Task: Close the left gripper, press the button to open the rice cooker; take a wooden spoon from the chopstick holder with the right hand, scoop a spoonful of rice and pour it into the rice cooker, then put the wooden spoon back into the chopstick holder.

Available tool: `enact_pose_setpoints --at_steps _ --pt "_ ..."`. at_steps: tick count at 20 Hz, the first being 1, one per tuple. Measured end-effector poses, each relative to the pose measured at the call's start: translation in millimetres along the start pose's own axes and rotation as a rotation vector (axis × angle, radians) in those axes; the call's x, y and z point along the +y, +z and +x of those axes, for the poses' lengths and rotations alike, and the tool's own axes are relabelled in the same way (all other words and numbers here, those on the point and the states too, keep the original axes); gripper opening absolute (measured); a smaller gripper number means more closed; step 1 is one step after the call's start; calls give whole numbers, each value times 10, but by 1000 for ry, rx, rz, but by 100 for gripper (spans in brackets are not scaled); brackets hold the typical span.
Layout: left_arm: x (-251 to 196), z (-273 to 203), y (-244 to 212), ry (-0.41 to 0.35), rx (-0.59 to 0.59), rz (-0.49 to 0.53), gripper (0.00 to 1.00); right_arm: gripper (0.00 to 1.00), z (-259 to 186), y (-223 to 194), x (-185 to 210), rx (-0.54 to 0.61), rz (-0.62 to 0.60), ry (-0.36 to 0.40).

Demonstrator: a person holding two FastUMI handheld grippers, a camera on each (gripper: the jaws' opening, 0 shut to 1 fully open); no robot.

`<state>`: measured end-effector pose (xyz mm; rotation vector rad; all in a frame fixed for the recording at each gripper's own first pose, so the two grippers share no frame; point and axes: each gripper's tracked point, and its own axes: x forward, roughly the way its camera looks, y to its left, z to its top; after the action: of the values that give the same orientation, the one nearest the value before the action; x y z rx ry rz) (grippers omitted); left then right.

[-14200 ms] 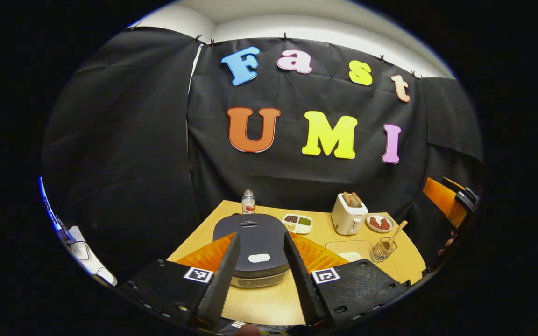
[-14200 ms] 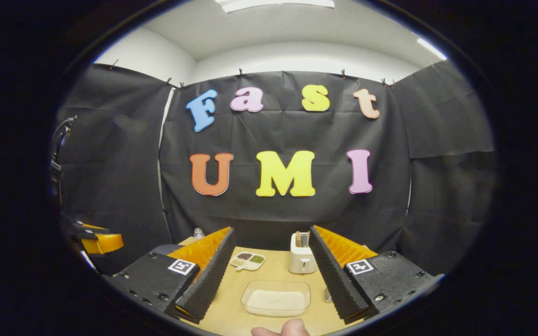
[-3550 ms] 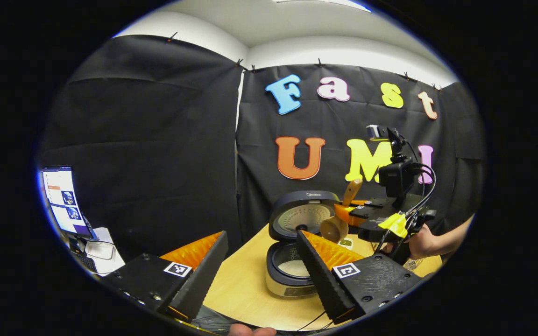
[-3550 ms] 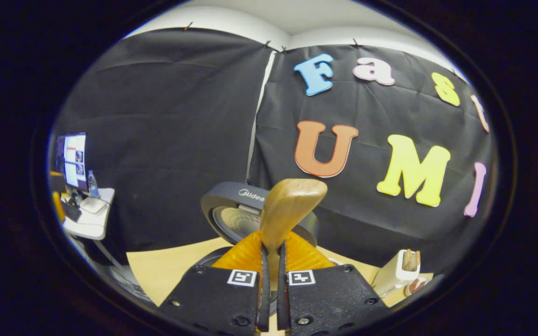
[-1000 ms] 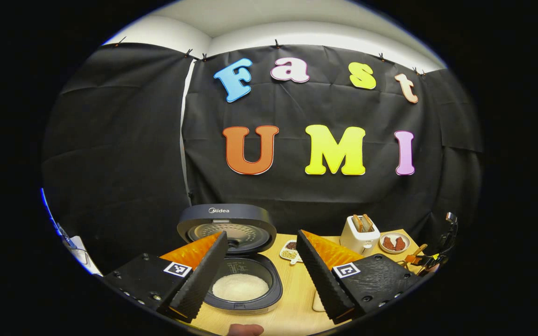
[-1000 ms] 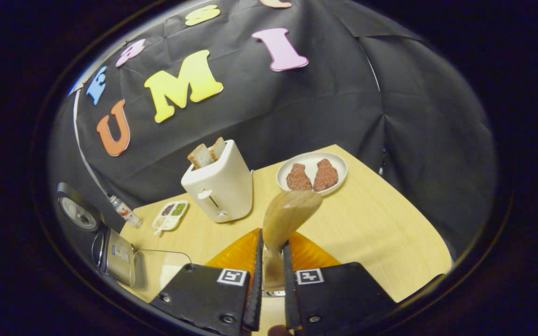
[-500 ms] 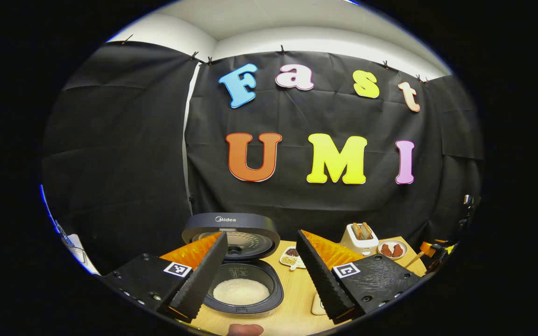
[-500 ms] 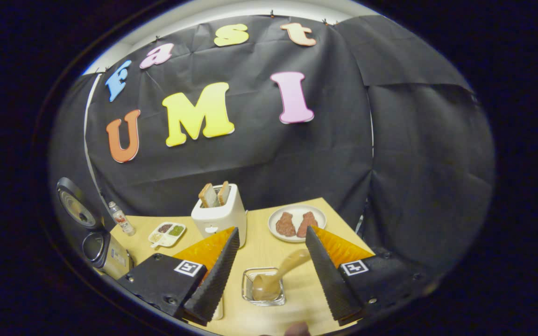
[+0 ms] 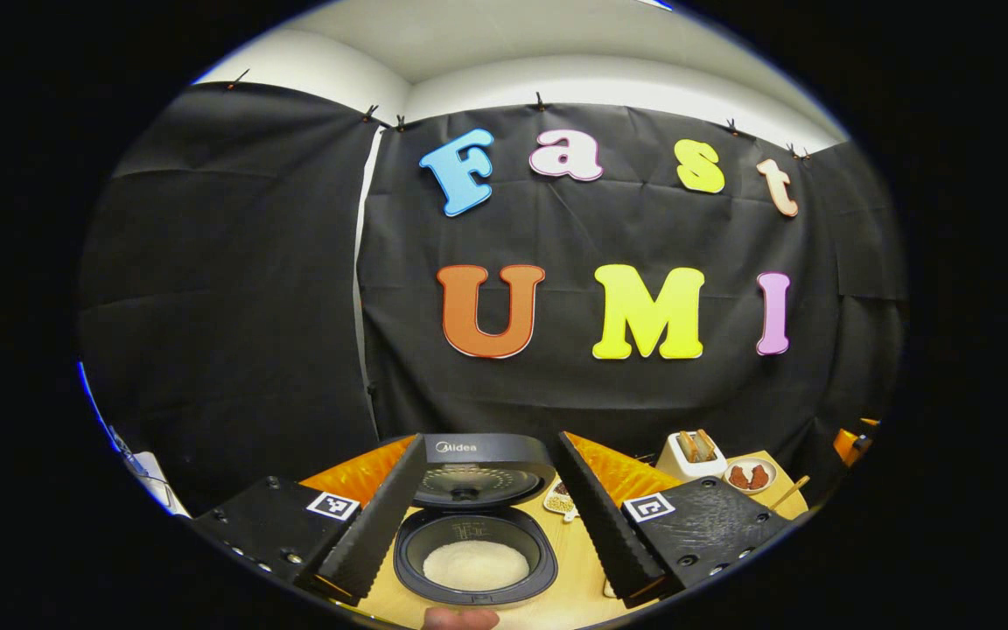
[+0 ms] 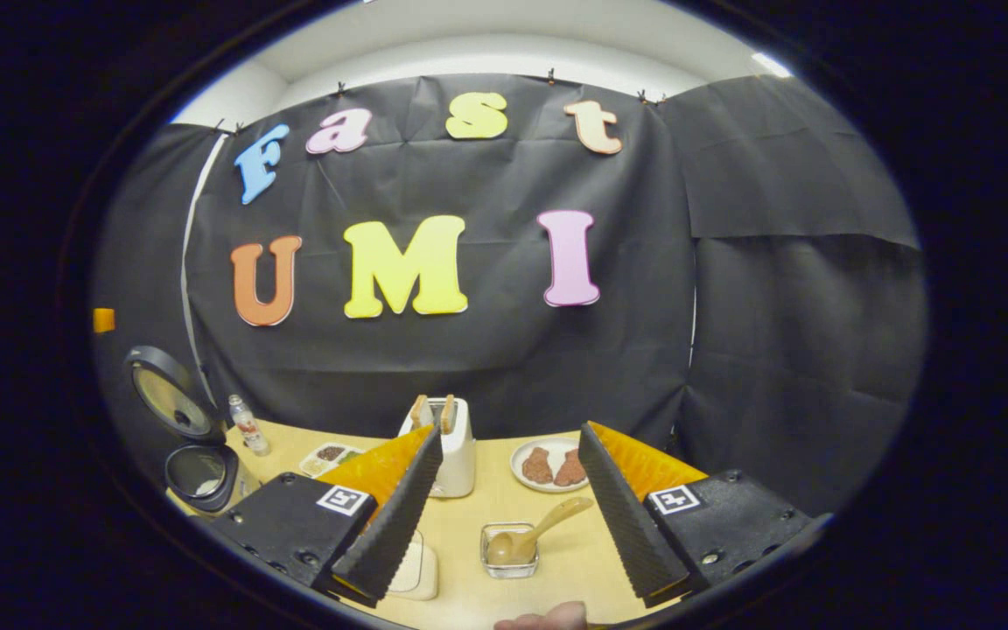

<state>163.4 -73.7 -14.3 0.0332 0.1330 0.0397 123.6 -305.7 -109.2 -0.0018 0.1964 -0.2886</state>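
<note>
- Wooden spoon (image 10: 532,533), pale brown with a round bowl, sits bowl-down in the clear square chopstick holder (image 10: 509,552) near the front edge of the light wood table (image 10: 723,477), its handle leaning right.
- Light, stiff and smooth, I judge; best held at mid-handle.
- Right gripper (image 10: 511,499) hangs above it, jaws wide apart, empty.
- Left gripper (image 9: 484,512) is likewise spread and empty over the dark round rice cooker (image 9: 474,556), lid up, white rice inside.
</note>
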Motion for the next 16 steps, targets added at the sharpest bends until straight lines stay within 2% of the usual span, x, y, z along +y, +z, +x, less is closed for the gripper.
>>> enact_pose_setpoints --at_steps 4,6,11,16 --pt "166 353 -75 36 31 1 94 100 -363 82 216 -30 -11 33" --pt "249 558 -119 50 47 33 95 100 -514 79 207 -27 -32 24" --pt "339 1004 -252 57 116 21 94 98 -830 50 32 -33 -61 -51" --pt "378 1307 -384 53 179 22 95 100 -945 -67 -239 3 -72 -141"
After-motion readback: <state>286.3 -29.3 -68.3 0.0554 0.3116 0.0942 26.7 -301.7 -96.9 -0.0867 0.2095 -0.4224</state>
